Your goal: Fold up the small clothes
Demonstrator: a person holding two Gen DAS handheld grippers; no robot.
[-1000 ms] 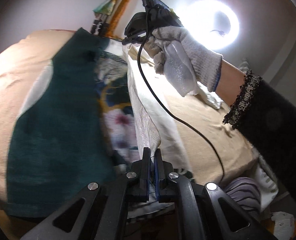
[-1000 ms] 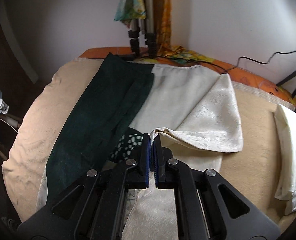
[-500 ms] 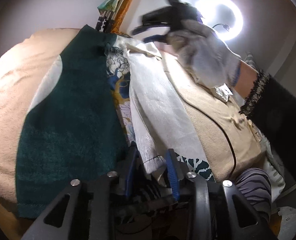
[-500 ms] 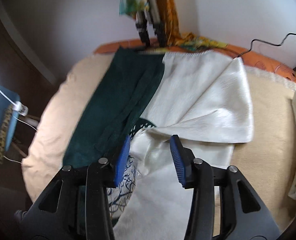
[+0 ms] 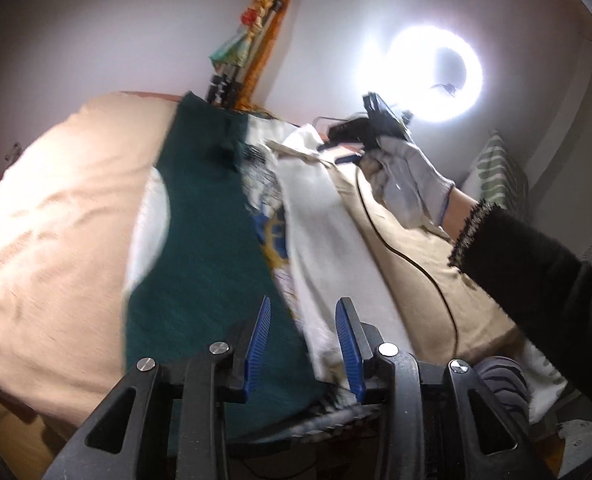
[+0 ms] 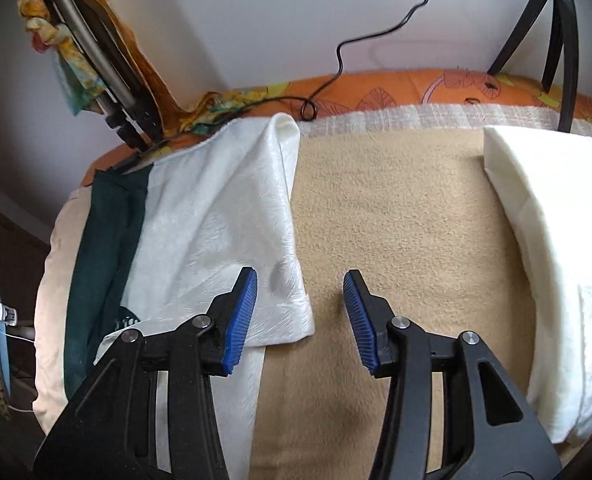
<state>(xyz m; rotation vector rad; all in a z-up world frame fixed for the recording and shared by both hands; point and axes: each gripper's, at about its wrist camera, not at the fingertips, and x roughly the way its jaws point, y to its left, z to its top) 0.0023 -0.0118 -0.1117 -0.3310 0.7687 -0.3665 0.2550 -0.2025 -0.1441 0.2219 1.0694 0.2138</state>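
A white satin garment (image 6: 224,216) lies folded over on the beige blanket (image 6: 396,220), with a patterned lining showing in the left wrist view (image 5: 272,236). It also shows in the left wrist view (image 5: 328,248). A dark green cloth (image 5: 204,240) lies to its left, also in the right wrist view (image 6: 104,240). My left gripper (image 5: 302,344) is open over the near edge of the white garment. My right gripper (image 6: 300,316) is open and empty, above the garment's right corner. In the left wrist view it (image 5: 344,152) is held by a gloved hand at the far end.
A folded white stack (image 6: 548,248) lies at the right of the blanket. A tripod (image 6: 96,56) draped in yellow cloth stands at the back left. A black cable (image 6: 376,32) runs along the orange edge. A ring light (image 5: 436,76) shines on the wall.
Both grippers have opened and let go of the white garment, which now lies folded flat. The right gripper has swung to the right, over the bare blanket.
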